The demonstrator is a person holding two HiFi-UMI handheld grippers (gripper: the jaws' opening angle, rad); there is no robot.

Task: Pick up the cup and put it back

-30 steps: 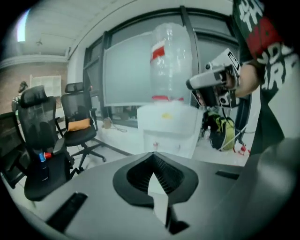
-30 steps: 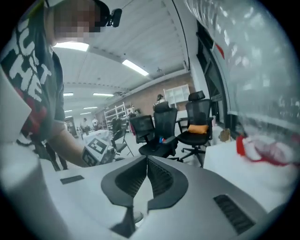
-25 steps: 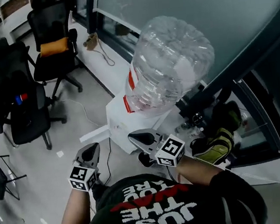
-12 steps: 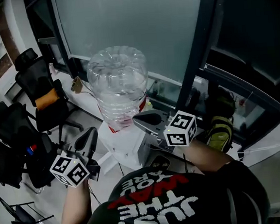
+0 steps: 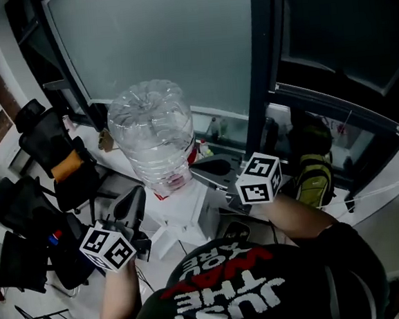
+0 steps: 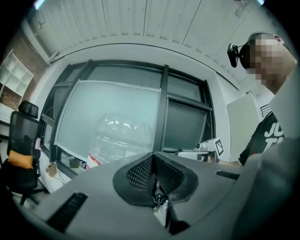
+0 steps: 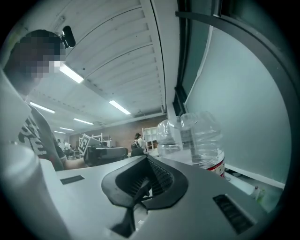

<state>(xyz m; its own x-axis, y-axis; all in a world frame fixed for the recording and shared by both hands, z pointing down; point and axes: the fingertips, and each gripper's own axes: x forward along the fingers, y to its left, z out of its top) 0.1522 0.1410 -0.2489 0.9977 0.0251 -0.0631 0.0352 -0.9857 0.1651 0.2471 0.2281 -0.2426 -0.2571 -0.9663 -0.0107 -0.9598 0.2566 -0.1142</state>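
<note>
Starting at the left edge of the floor, two black office chairs stood close together: the nearer chair (image 5: 23,205) and the farther chair (image 5: 41,131), which carried a single orange cushion (image 5: 68,165). Just right of them the left gripper (image 6: 152,154) was held level, its jaws pressed together with nothing between them. Its marker cube (image 5: 108,247) sat near the person's forearm. Ahead of it, and between the two grippers in the head view, one large clear water jug (image 5: 152,135) stood neck-down on top of a white dispenser (image 5: 180,219). A red band ran round the jug's lower end, and the jug blocked much of the sill behind it. One frosted glass pane (image 5: 154,41) rose behind the jug, bounded on the right by a dark window post (image 5: 258,81). The right gripper (image 7: 147,157) was likewise closed and empty, its own marker cube (image 5: 259,178) facing up. Farthest right, one green backpack (image 5: 312,177) stood by the window frame's lower right corner. The cup could not be made out in any view.
</note>
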